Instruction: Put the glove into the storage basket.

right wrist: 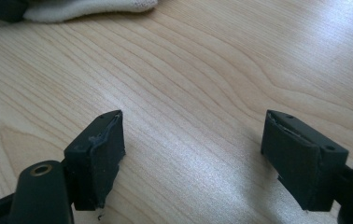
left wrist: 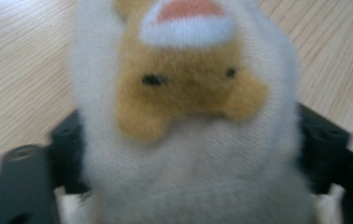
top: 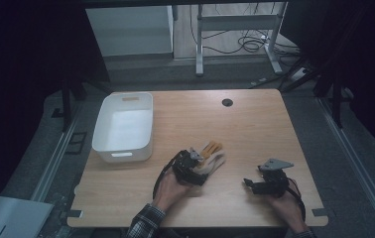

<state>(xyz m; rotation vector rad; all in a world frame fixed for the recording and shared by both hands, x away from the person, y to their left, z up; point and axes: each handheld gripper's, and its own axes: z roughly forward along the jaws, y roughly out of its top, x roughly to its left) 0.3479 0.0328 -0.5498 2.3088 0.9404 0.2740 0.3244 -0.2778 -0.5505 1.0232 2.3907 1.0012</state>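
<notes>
A plush toy (top: 211, 154), cream with an orange-brown face, lies on the wooden table (top: 255, 129) near the middle. My left gripper (top: 201, 167) reaches it from the near side. In the left gripper view the plush toy (left wrist: 188, 88) sits between the two black jaws, which touch its cream body on both sides; the left gripper (left wrist: 188, 154) is shut on it. My right gripper (top: 249, 183) rests low over bare wood to the right, apart from the toy. Its jaws stand wide with nothing between them: the right gripper (right wrist: 193, 154) is open. The toy's cream edge (right wrist: 95, 9) shows at the top left of that view.
A white plastic bin (top: 122, 154) stands at the table's left, beyond the left hand. A dark round cable hole (top: 227, 102) sits near the far edge. Bare wood stretches across the right half of the table. Desk legs and cables lie on the floor behind.
</notes>
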